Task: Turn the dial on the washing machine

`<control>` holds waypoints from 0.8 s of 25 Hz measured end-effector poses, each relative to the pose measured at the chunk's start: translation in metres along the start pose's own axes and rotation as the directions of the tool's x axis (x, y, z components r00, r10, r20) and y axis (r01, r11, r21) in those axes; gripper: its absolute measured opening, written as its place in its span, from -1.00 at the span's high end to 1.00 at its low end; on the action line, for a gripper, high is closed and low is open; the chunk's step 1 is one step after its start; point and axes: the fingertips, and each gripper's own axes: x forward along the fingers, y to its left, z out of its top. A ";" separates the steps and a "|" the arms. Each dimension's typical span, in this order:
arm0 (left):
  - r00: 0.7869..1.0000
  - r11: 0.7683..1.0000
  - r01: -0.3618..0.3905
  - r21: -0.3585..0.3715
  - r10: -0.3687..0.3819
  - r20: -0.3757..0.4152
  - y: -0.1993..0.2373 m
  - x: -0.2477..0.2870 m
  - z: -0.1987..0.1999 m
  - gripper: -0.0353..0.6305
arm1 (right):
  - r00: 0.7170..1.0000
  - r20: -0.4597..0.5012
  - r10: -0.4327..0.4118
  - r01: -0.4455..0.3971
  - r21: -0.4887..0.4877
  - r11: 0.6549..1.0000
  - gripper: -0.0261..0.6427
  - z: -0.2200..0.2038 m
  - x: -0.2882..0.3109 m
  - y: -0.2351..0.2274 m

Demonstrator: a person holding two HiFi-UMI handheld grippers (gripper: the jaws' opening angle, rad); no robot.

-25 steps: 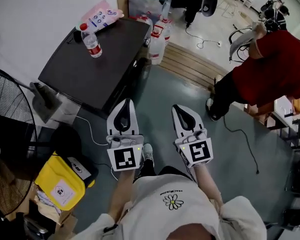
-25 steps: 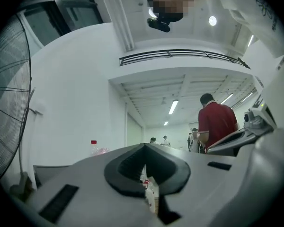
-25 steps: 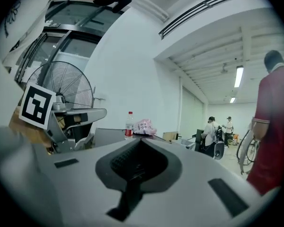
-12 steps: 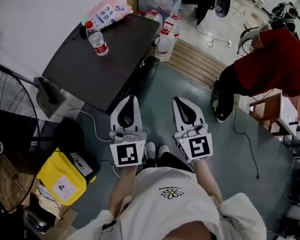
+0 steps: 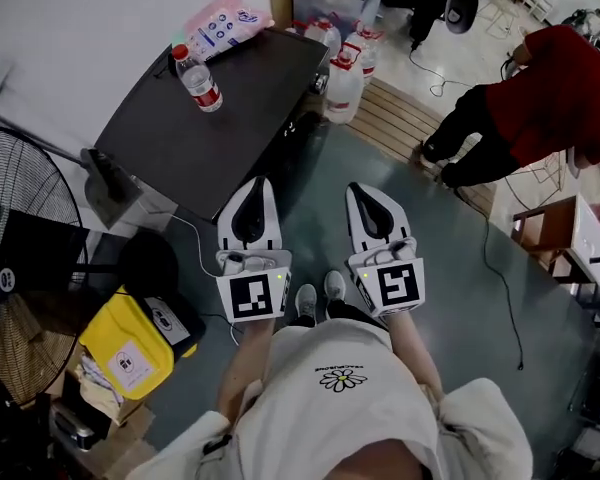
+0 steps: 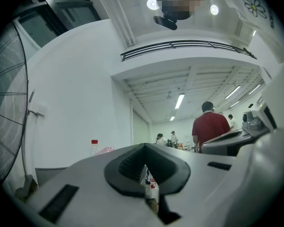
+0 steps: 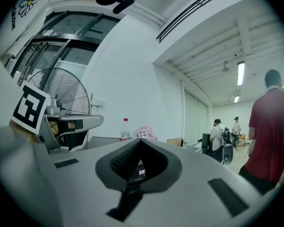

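1. Tools first: the left tool (image 5: 254,181) and the right tool (image 5: 364,187) are both closed and empty. Each has white moulded plastic jaws, and the black ribbed pads meet at the tips with nothing between them.
2. Behind each pair of jaws sits a white marker cube, left (image 5: 252,296) and right (image 5: 392,286), printed with a bold black square pattern.
3. Two bare forearms (image 5: 242,368) reach forward from a white shirt (image 5: 330,418) printed with a daisy. They hold the tools side by side, a little apart and roughly level, above the grey-green floor (image 5: 460,268).
4. Ahead and to the left, apart from both tools, stands the washing machine (image 5: 210,133), a dark box with a flat top. Through the slot under the right tool's tips, lit digits (image 7: 141,172) on its front read "300". Its dial cannot be picked out.
5. On the machine's top stand a clear plastic bottle (image 5: 198,78) with a red cap and a pink packet (image 5: 225,23). The packet's blue print is too small to read.
6. Farther out, a round wire-grille fan (image 5: 20,268) and a yellow case (image 5: 130,343) with a white label sit at the left. White jugs (image 5: 345,73) with red labels stand beyond the machine, and a person in a red shirt (image 5: 550,88) is at the right.
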 end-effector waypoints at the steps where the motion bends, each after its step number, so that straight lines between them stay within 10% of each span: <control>1: 1.000 1.000 -0.005 0.003 0.005 0.003 0.000 0.002 0.001 0.90 | 1.000 0.002 0.004 -0.004 -0.002 1.000 0.91 0.000 0.001 -0.003; 20: 0.995 0.996 -0.082 0.021 0.081 0.050 0.002 0.029 0.009 0.90 | 0.998 0.039 0.047 -0.045 -0.039 0.998 0.91 -0.004 0.028 -0.033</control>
